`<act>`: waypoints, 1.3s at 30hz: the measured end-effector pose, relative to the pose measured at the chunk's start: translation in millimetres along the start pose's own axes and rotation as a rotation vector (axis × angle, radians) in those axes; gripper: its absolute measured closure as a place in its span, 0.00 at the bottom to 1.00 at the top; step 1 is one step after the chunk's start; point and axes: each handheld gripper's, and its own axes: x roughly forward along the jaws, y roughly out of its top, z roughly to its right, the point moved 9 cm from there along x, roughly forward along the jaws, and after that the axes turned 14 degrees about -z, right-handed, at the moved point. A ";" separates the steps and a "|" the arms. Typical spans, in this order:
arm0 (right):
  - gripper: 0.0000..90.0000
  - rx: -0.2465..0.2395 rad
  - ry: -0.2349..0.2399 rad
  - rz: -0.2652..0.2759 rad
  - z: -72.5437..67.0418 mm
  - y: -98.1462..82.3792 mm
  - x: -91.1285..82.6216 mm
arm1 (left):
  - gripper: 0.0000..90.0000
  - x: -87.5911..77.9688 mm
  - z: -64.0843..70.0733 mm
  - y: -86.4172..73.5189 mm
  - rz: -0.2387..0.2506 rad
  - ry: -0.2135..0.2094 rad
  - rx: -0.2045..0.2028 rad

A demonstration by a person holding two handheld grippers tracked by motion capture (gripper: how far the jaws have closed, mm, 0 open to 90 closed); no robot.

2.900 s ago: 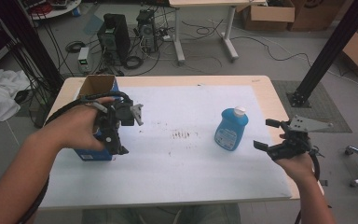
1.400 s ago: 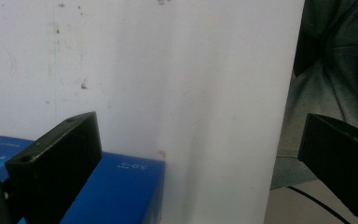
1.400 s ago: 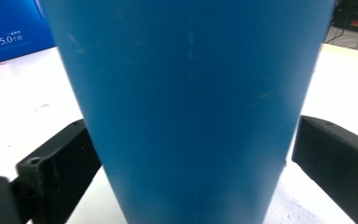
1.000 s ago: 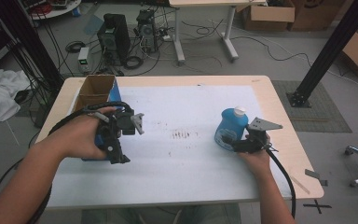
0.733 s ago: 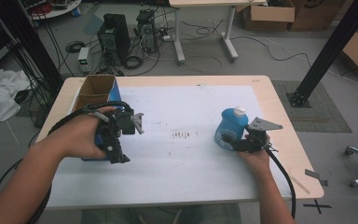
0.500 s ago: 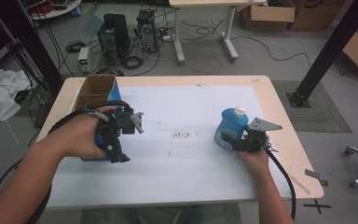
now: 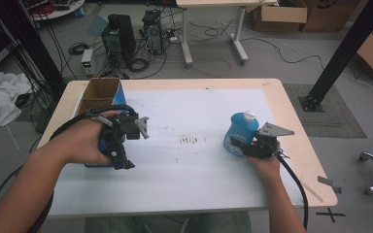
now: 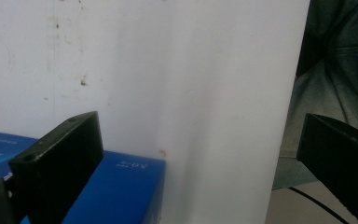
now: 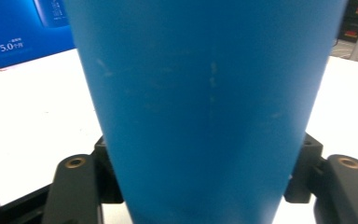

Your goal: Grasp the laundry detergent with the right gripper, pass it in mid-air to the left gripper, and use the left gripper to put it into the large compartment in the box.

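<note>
A wooden desk under a white sheet stood among cables. The left hand-held gripper, jaws wide, hovered over a blue box; the right hand-held gripper, just closing, clasped the upright blue bottle at right.

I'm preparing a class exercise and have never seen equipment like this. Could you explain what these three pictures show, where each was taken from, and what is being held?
There is no robot: a person holds a hand tool with a two-jaw claw in each hand. The high view looks down on a table covered with a white sheet. The other two pictures come from small cameras riding on each claw, looking along its black jaws.

On the sheet stand a blue bottle with a white cap and an open blue box.

The right claw has just been closing, and its jaws sit against both sides of the bottle, which looms large in the right gripper view. The left claw is open beside the box, holding nothing.
</note>
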 end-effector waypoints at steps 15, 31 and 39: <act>0.48 -0.017 -0.010 0.004 -1.9 0.4 -0.8 | 0.01 2.6 -4.2 -2.0 -0.005 -0.008 -0.014; 0.50 -0.063 0.033 -0.048 -13.1 15.0 -20.4 | 0.02 -8.8 -8.5 7.2 -0.001 0.006 0.005; 0.50 -0.138 0.075 -0.084 -39.3 28.7 -40.9 | 0.02 -13.4 -7.5 8.7 0.007 0.008 0.008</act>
